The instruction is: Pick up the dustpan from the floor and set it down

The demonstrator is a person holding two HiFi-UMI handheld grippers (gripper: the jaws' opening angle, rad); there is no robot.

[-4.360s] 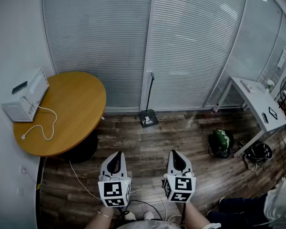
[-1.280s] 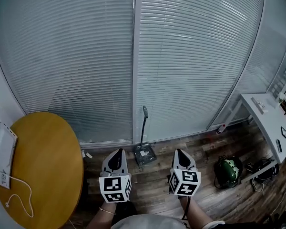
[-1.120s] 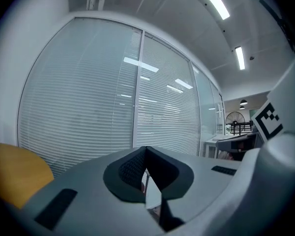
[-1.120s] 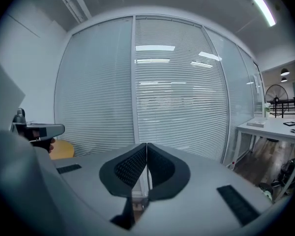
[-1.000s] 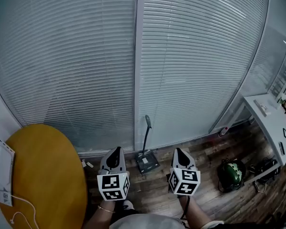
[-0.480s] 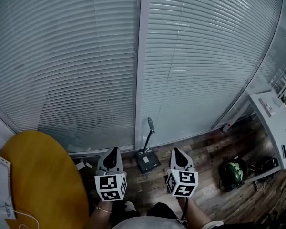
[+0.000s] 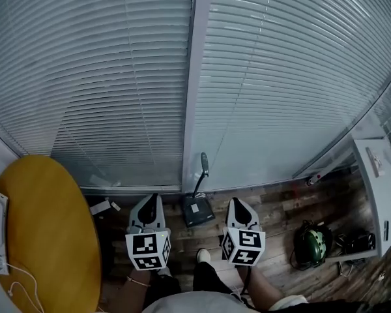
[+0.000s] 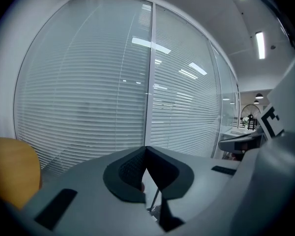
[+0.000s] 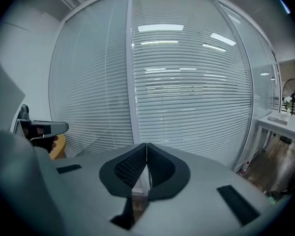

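Floor: dark wood-look planks with streaked grain and a low sheen.
Blinds: pale grey slats, matt and ribbed; light strips glint across them as on glass.
Post: smooth, pale, painted look.
Dustpan: dark, matt, plastic look, with a pale paper-like label on the pan.
Round counter: smooth yellow-brown wood-look top, satin.
White counter: plain, smooth, matt white.
Left gripper: smooth matt grey plastic shell; black pads with a fine dotted texture.
Right gripper: the same grey shell and rough black pads.
Cubes: flat white faces printed with black squares.
Helmet: glossy green shell.
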